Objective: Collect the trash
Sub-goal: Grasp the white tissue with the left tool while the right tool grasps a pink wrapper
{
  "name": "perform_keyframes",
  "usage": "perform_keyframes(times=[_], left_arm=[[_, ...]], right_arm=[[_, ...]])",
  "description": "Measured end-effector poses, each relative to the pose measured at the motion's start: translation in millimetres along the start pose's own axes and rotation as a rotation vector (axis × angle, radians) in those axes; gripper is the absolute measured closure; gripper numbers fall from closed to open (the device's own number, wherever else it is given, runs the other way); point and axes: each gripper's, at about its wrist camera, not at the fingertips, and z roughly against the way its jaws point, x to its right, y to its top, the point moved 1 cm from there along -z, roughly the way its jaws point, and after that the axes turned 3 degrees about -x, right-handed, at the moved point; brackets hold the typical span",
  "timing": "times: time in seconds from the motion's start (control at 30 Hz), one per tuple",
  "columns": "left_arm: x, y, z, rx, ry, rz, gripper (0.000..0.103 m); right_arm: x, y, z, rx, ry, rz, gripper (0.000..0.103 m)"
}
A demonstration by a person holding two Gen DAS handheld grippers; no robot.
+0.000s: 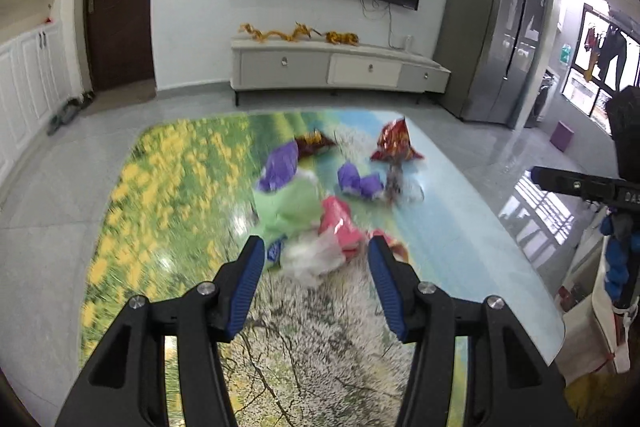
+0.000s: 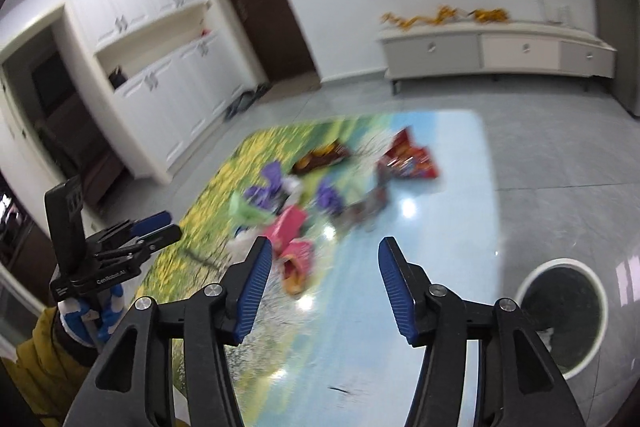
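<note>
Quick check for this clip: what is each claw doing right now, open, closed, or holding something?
Left claw: open, holding nothing, just above the trash pile.
Right claw: open, holding nothing.

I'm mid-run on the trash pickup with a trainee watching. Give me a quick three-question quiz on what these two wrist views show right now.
1. True or false: the left gripper is clamped on a wrapper.
2. Which piece lies nearest the left gripper's tips: A) the red snack bag, B) the clear plastic wrap, C) the purple wrapper?
3. In the right wrist view, where is the white-rimmed bin relative to the table?

Key
1. False: its jaws are apart, nothing held.
2. B.
3. On the floor, beyond the table's right edge, behind the right gripper.
</note>
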Motion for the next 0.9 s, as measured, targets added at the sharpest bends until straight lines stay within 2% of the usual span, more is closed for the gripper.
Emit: perform_keyframes(times=[0.23, 0.43, 0.57, 0.67, 0.73, 0.8, 0.83, 0.9], left_arm=[[3, -7, -41, -0.024, -0.018, -0.073, 0.051], [-2, -5, -73, -0.054, -0.027, -0.112, 0.051], [-5, -8, -87, -0.082, -0.055, -0.09, 0.051], [-9, -9, -99, -0.114, -0.043, -0.067, 0.051], [-12, -10, -105, -0.133, -0.061, -0.047, 0.052], [-12, -10, -106, -0.137, -0.078, -0.044, 0.058], [-11, -10, -107, -0.142, -0.081, -0.043, 0.065], [-10, -11, -109, -0.154, -0.083, -0.044, 0.077]], right_arm=[[-24, -3, -75, -0.155, 0.015, 0.055, 0.048], [-38, -3, -118, -0.235, 0.007, 0.118, 0.048], [-47, -2, -139, -0.282, -0.022, 0.18, 0.047], [-45, -3, -152, -0.316, -0.043, 0.19, 0.047], [-44, -4, -159, -0.326, -0.048, 0.19, 0.047], [-40, -4, -162, -0.332, -0.053, 0.19, 0.056], [-39, -4, -164, -0.336, -0.051, 0.188, 0.065], [-34, -3, -164, -0.333, -0.034, 0.174, 0.069]])
